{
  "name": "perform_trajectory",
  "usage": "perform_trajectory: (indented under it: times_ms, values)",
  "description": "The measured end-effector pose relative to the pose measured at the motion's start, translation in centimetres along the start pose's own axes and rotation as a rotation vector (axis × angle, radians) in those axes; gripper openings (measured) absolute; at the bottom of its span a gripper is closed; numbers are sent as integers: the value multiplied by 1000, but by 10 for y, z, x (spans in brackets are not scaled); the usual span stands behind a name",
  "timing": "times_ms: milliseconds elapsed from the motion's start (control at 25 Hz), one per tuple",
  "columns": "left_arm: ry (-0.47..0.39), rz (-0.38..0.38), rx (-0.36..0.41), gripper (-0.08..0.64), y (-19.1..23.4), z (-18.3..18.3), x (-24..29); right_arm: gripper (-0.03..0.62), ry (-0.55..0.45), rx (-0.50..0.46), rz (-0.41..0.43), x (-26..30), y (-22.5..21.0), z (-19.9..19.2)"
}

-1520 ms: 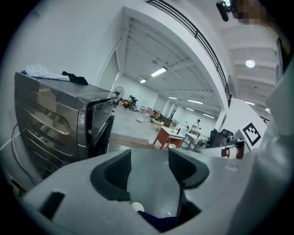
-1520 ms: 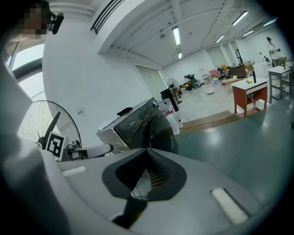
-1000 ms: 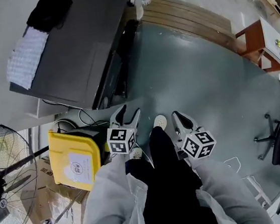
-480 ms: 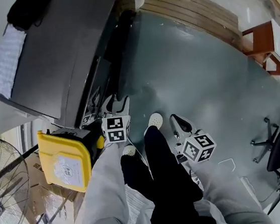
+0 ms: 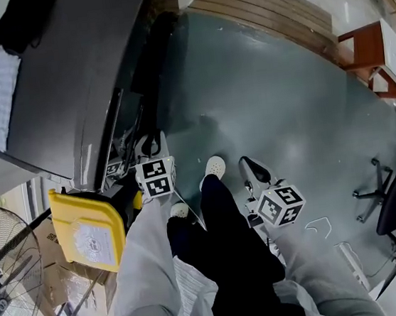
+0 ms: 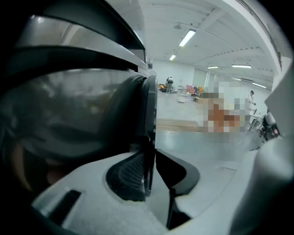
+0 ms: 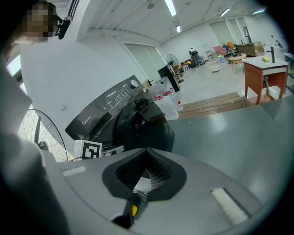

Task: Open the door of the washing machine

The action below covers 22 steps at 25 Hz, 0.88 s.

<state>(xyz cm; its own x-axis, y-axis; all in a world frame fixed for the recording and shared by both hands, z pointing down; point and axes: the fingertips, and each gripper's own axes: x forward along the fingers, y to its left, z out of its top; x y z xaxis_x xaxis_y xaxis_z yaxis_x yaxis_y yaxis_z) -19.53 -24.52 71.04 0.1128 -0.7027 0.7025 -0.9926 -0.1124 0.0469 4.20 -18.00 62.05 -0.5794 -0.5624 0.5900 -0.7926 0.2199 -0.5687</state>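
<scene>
**Door gripped, the swing barely begun**

My left claw (image 6: 149,167) was clamped on the thin outer rim (image 6: 149,114) of the door (image 6: 82,110) of the washing machine (image 5: 67,84). The ribbed pad pressed one face and the other jaw sat close against the opposite one. In my head view that claw was low at the near end of the machine's front. The machine itself filled the far left, and a yellow bin (image 5: 88,228) stood just beside it on the near side. My right claw (image 7: 146,158) was closed on nothing, its pads together. It hung over the grey floor (image 5: 270,102) to the right of my legs, well apart from the machine.

As I judged it, the reach and the grasp were done. From the right claw's camera the dark round door seemed to stand a little proud of the front panel, though I could not tell how far off its seat it was. The main part was left: drawing the rim out and round on its hinge until the drum mouth was clear, then letting go
</scene>
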Motion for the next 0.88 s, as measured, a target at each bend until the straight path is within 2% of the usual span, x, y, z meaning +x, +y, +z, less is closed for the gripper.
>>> perform_trajectory:
  times_ms: [400, 640, 880]
  values:
    - [45, -17, 9, 63, -17, -4, -2, 9, -14, 22, -9, -8, -7, -1]
    - [60, -136, 31, 66, -71, -8, 0, 9, -38, 44, -32, -18, -18, 2]
    - [62, -246, 22, 84, -133, -4, 10, 9, -60, 63, -55, -29, -35, 13]
